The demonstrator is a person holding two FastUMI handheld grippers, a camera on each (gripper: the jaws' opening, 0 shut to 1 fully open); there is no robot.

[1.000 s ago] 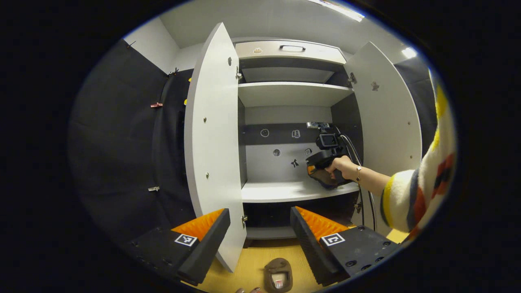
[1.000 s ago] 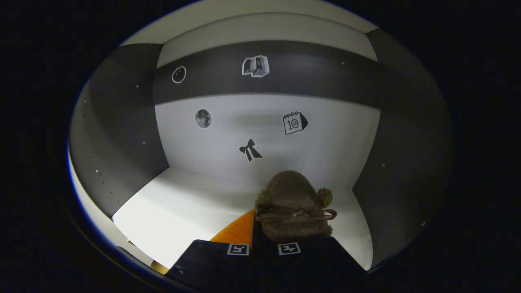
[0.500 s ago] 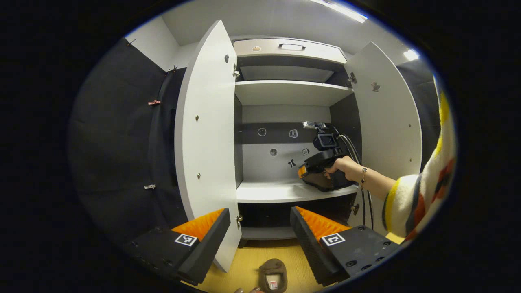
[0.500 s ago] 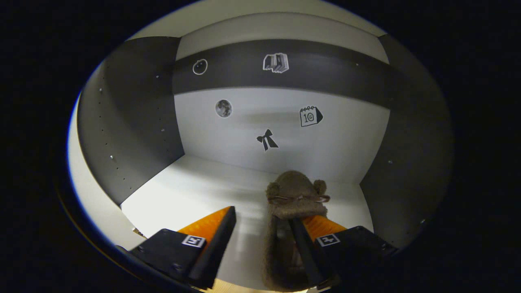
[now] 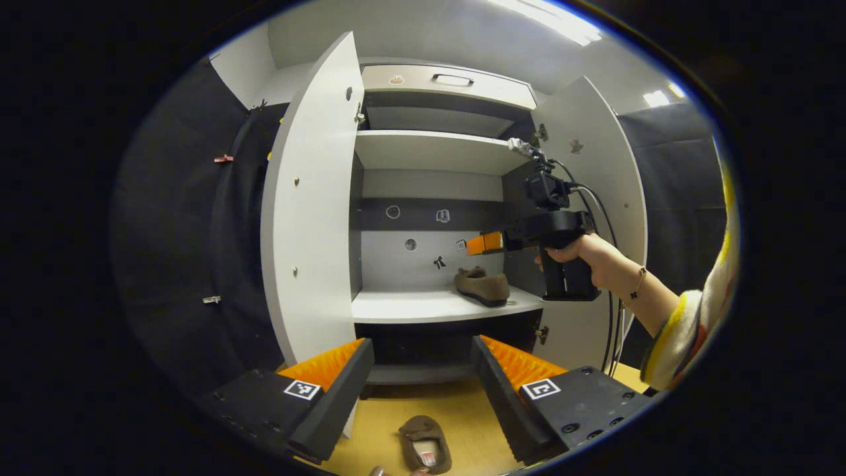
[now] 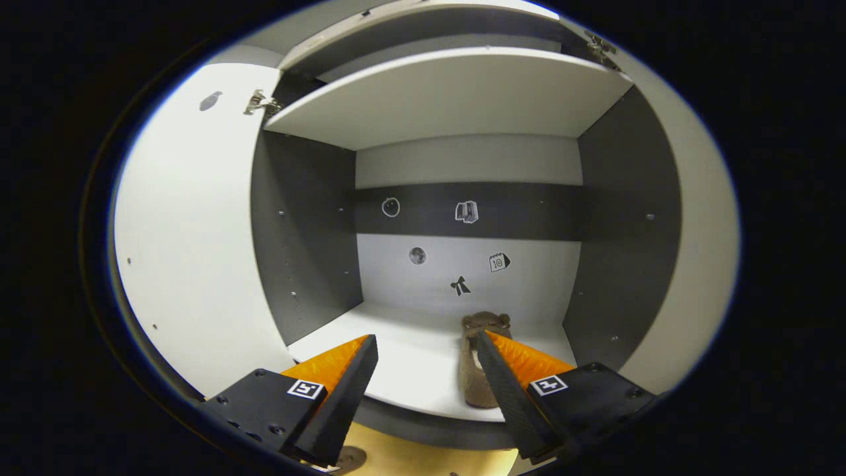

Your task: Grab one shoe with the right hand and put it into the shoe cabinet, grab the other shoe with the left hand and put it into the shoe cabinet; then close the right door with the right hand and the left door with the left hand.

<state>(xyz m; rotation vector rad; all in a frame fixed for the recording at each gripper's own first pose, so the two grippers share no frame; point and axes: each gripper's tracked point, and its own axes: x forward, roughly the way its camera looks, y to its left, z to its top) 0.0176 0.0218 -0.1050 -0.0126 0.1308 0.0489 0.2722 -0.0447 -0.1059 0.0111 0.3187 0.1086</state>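
A brown furry shoe (image 5: 482, 285) lies on the right part of the white middle shelf (image 5: 410, 305) of the shoe cabinet, toe toward the back wall. In the right gripper view the same shoe (image 6: 473, 377) sits just beyond my open right gripper (image 6: 426, 340), apart from its fingers. A hand holds the right gripper (image 5: 484, 243) above the shoe, at the cabinet's front. The other brown shoe (image 5: 425, 449) lies on the wooden floor, below my open, empty left gripper (image 5: 423, 347). Both doors stand open: the left door (image 5: 310, 198) and the right door (image 5: 595, 165).
An upper shelf (image 5: 429, 149) and a drawer with a handle (image 5: 453, 79) are above. Cables (image 5: 611, 330) hang from the right gripper beside the right door. A striped sleeve (image 5: 687, 330) reaches in from the right. The left door (image 6: 192, 251) stands close on the left.
The right gripper opened and let go of the shoe, then drew back and up out of the cabinet. The shoe now rests on the middle shelf. The left gripper barely moved.
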